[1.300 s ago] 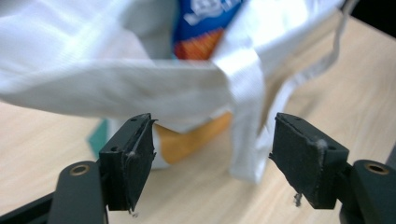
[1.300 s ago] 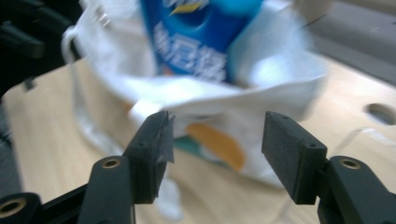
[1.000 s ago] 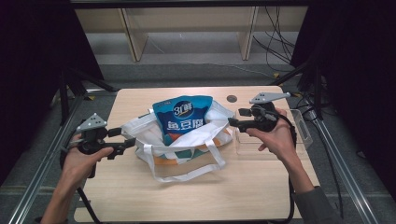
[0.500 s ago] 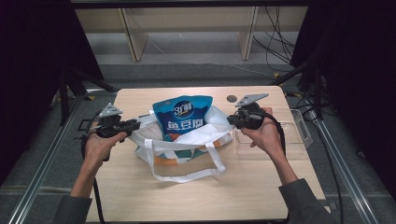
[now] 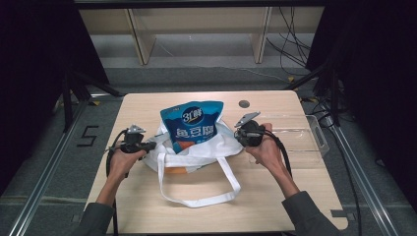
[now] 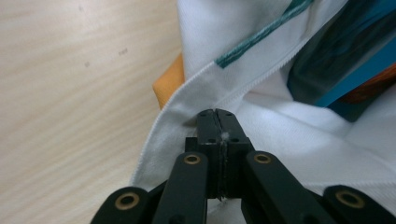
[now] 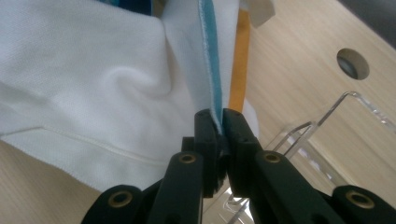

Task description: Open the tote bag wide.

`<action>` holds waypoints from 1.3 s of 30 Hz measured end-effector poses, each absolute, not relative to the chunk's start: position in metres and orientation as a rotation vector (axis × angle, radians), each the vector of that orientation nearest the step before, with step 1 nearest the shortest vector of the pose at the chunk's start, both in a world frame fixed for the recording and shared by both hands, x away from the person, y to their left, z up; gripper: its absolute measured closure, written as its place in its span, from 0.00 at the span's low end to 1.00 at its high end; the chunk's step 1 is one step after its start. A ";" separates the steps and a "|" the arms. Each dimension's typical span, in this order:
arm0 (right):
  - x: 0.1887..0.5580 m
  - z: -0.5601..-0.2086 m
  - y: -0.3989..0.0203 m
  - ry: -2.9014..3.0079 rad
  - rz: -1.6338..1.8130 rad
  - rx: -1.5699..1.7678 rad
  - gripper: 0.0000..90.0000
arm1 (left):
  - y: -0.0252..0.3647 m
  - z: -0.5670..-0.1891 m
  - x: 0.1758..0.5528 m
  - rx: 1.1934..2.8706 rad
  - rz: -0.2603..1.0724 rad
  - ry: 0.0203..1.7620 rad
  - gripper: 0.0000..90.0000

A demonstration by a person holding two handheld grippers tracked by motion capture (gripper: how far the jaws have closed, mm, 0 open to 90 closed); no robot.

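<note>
Reading "3汇鲜" on blue packet (image 5: 193, 125); left tool (image 6: 217, 115), right tool (image 7: 216, 116) each pinch white tote bag (image 5: 206, 150) rim.

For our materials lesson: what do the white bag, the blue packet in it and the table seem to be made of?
White bag: woven cloth, matt, probably cotton; weave and stitched hems show in both gripper views.
Blue packet: likely plastic film, glossy and printed, creased.
Table: pale wood or wood-look laminate; fine grain lines, smooth finish.

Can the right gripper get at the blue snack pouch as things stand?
Probably not right away: the right gripper is shut on the white tote bag rim, and would have to let go first. The blue snack pouch sticks out uncovered beside it.
</note>
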State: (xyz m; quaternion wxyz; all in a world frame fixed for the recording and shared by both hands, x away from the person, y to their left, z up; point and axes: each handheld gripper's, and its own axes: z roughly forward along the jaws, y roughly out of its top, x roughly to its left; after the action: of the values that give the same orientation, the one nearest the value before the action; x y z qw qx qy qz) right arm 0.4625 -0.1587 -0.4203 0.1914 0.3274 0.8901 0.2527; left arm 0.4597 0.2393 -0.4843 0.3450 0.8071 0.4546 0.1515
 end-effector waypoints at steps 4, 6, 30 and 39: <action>0.463 -0.431 -0.151 2.514 0.658 0.913 0.93 | 0.238 -0.483 0.458 2.104 0.394 1.172 0.97; 0.463 -0.430 -0.153 2.497 0.674 0.923 0.88 | 0.239 -0.477 0.456 2.102 0.391 1.161 0.93; 0.408 -0.424 -0.098 2.701 1.028 0.617 0.70 | 0.207 -0.422 0.486 2.136 0.477 0.923 0.57; 0.400 -0.446 -0.102 2.798 0.898 0.470 0.98 | 0.209 -0.425 0.506 2.092 0.470 0.981 0.76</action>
State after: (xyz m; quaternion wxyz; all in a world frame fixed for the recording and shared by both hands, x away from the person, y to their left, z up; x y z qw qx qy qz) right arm 0.3996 -0.1023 -0.4455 0.0828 0.1575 0.9369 0.3008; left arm 0.5064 0.2092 -0.4251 0.3821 0.8199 0.3844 0.1842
